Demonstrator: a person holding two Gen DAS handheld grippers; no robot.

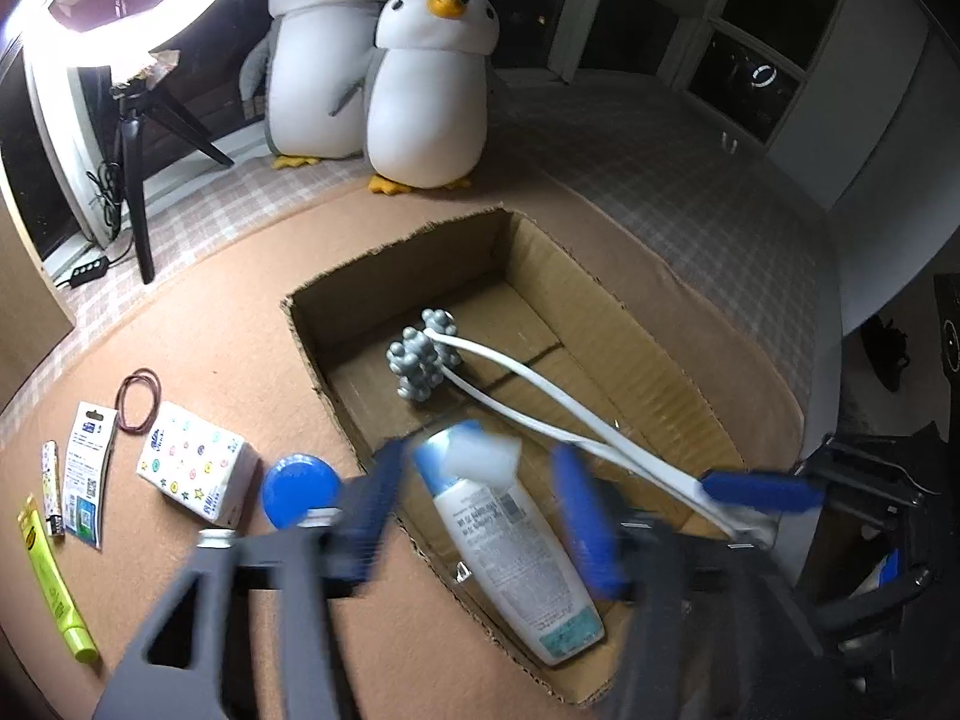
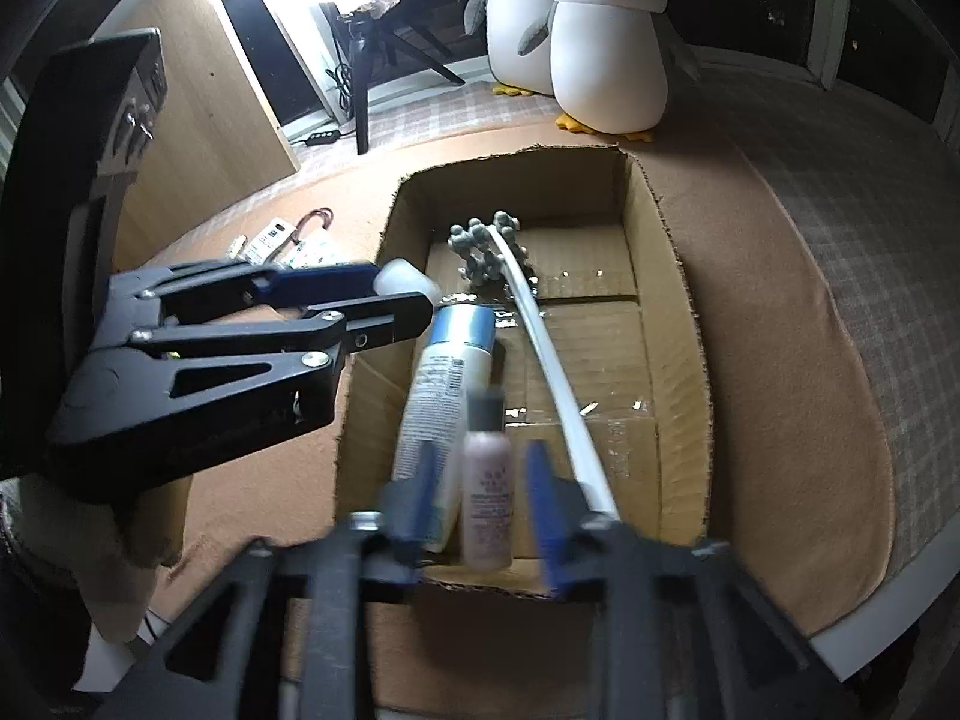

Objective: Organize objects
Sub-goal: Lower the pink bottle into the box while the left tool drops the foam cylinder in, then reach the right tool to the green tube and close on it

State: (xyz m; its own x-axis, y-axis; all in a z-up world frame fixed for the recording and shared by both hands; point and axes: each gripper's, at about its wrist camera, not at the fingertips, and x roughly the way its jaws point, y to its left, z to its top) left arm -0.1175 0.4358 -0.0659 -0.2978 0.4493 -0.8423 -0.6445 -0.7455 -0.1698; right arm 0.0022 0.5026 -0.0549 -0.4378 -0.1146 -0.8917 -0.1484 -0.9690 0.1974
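White bottle (image 1: pixel 516 546) lies on its side inside the cardboard box (image 1: pixel 606 312), clear cap (image 1: pixel 480 450) pointing to the far end, base near the close wall. Left gripper (image 1: pixel 480 492) straddles it with its jaws apart — blue pads stand clear of both sides, not pressing. Both pads are blurred.

Small pink bottle (image 2: pixel 487 501) with a dark cap shows only in the right wrist view: it stands between the right gripper's (image 2: pixel 480 489) blue fingers at the near end of the box, just beside the white bottle (image 2: pixel 441 402). Jaws apart, gaps visible on each side, no grip. Whether it touches the box floor I can't tell.

Also in the box: a white-handled massager (image 1: pixel 540 402) with grey knobby balls, running diagonally from the far left corner to the near right one.

Left wrist view alone gives a clear look at the stuff on the brown mat (image 1: pixel 240 324) left of the box — blue lid (image 1: pixel 300 489), patterned tissue pack (image 1: pixel 192 468), red rubber band (image 1: pixel 139 399), a carded packet (image 1: pixel 87 474), a lighter (image 1: pixel 53 495), a yellow-green tube (image 1: pixel 57 594).

Right wrist view shows the left gripper (image 2: pixel 402 294) from the side, tips over the box's left wall by the cap (image 2: pixel 405 282).

Two plush penguins (image 1: pixel 420 96) and a ring light (image 1: pixel 72 18) on a tripod sit behind the box.
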